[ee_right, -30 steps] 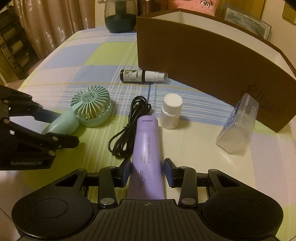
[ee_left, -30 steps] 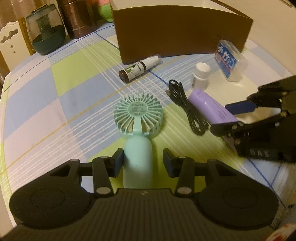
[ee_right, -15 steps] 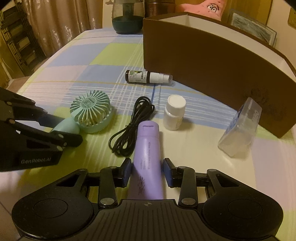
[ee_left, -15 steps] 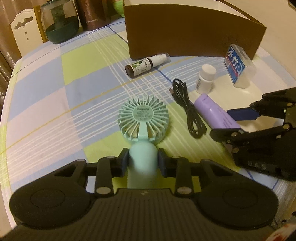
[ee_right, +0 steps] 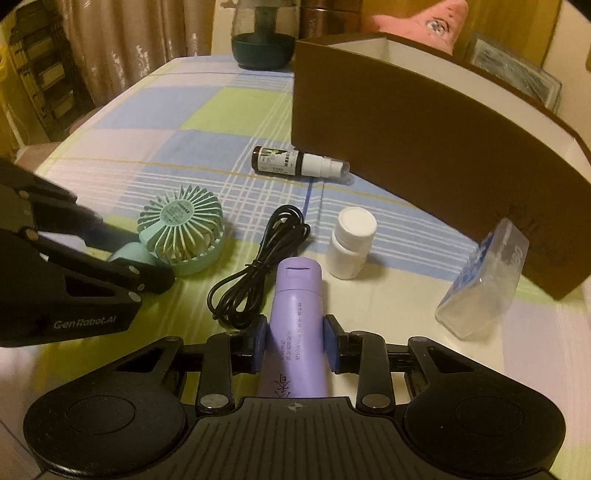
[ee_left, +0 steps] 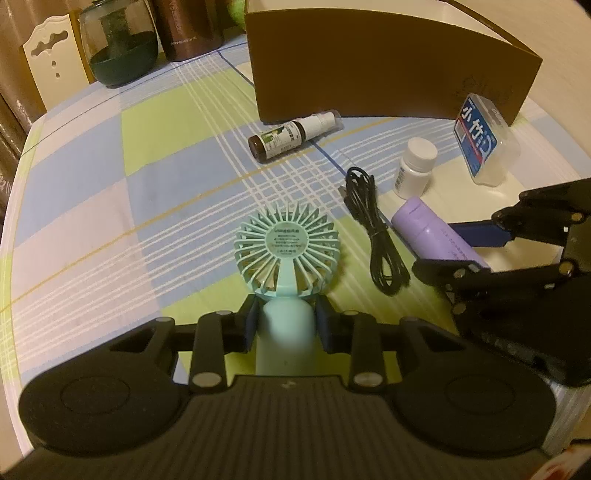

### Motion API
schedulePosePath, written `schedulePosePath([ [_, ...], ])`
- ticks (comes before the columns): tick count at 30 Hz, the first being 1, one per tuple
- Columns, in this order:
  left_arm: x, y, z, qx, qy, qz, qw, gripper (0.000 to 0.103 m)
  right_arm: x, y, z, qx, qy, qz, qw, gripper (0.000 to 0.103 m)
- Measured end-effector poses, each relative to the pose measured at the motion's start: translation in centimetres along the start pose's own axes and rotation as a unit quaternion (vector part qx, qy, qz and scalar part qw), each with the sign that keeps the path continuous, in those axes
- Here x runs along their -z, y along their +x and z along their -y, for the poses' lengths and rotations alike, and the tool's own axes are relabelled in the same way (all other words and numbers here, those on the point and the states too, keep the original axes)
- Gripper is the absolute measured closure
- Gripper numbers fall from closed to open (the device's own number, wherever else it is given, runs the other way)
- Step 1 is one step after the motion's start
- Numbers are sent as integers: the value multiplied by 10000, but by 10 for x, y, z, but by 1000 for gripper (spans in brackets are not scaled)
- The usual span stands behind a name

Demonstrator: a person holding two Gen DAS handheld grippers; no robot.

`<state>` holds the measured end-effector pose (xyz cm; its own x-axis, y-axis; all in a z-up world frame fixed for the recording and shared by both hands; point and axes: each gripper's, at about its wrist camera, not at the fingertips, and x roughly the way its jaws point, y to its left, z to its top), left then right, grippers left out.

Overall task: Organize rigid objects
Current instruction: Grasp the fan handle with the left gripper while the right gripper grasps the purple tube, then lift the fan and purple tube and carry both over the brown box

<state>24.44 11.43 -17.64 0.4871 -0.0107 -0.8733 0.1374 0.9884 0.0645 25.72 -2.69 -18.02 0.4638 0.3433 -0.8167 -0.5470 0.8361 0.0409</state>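
My left gripper [ee_left: 284, 319] is shut on the handle of a mint green hand fan [ee_left: 286, 251], which also shows in the right wrist view [ee_right: 183, 229]. My right gripper [ee_right: 295, 343] is shut on a purple tube [ee_right: 295, 314], seen from the side in the left wrist view [ee_left: 436, 232]. A brown open box [ee_right: 424, 147] stands behind the objects. A dark spray bottle [ee_right: 295, 164] lies in front of it. A white pill bottle [ee_right: 351, 247], a coiled black cable [ee_right: 255, 273] and a clear plastic case [ee_right: 484, 284] lie on the checked tablecloth [ee_left: 129, 184].
A dark glass vase [ee_left: 118, 48] and a brown canister [ee_left: 188, 26] stand at the table's far end. A white chair back [ee_left: 48, 66] is beyond the left edge. A pink plush toy [ee_right: 417, 22] sits behind the box.
My left gripper closed on the fan's handle. Both grippers have lifted and drawn back a little with their objects.
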Motion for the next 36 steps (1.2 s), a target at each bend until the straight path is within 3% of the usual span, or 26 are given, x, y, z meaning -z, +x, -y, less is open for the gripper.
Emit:
schedulePosePath([
  [6,1,-4,2,2,-23,-32,10000,73,1,-13,15,-258,495,25,9984,71],
  [18,-5,-41,5,-33,-55,315,9995,73,-1,-52,36,-393,1044,305,9933,71],
  [36,-61,-95,43,55,76,918,9957,73,-19,-112,90,-310,1491,842,9847,71],
])
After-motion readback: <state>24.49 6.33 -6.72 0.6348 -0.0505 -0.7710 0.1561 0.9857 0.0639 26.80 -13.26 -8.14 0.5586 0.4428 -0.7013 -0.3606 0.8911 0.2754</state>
